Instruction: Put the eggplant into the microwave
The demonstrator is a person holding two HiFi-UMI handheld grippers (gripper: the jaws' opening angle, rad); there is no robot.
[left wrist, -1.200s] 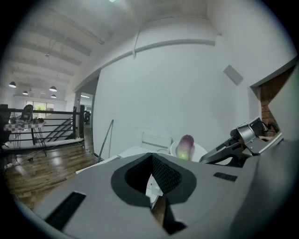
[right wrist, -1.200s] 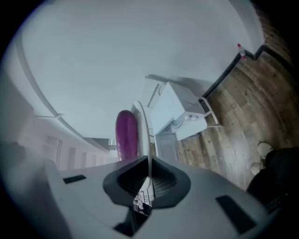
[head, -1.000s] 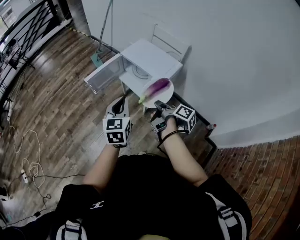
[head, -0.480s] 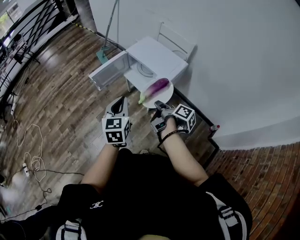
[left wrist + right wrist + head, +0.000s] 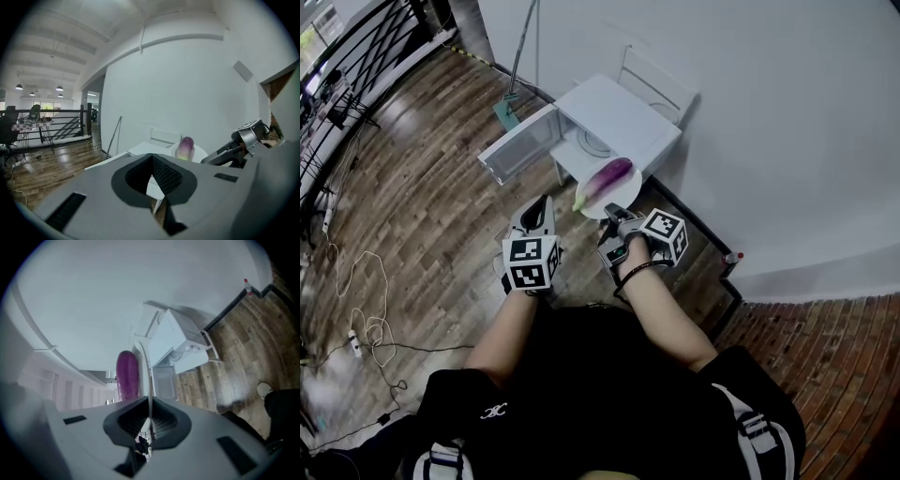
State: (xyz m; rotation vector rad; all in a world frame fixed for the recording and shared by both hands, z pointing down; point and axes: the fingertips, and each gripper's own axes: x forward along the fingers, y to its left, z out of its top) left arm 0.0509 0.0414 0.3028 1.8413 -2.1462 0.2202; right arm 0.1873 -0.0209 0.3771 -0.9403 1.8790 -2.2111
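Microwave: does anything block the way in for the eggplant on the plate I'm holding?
Nothing visible does. The white microwave has its door swung open, and its cavity shows only the turntable. The purple eggplant lies on the round white plate, clamped in the right gripper, in front of the opening.

We see the wooden floor (image 5: pixel 422 206) carrying the white microwave (image 5: pixel 623 117) on thin legs, with loose cables (image 5: pixel 356 328) at left; the plate (image 5: pixel 630 192) carries the eggplant (image 5: pixel 602 178).

White wall (image 5: pixel 787 112) meets dark plank floor (image 5: pixel 412 206); black railing (image 5: pixel 352 52) at left; cables (image 5: pixel 358 326) lie loose.
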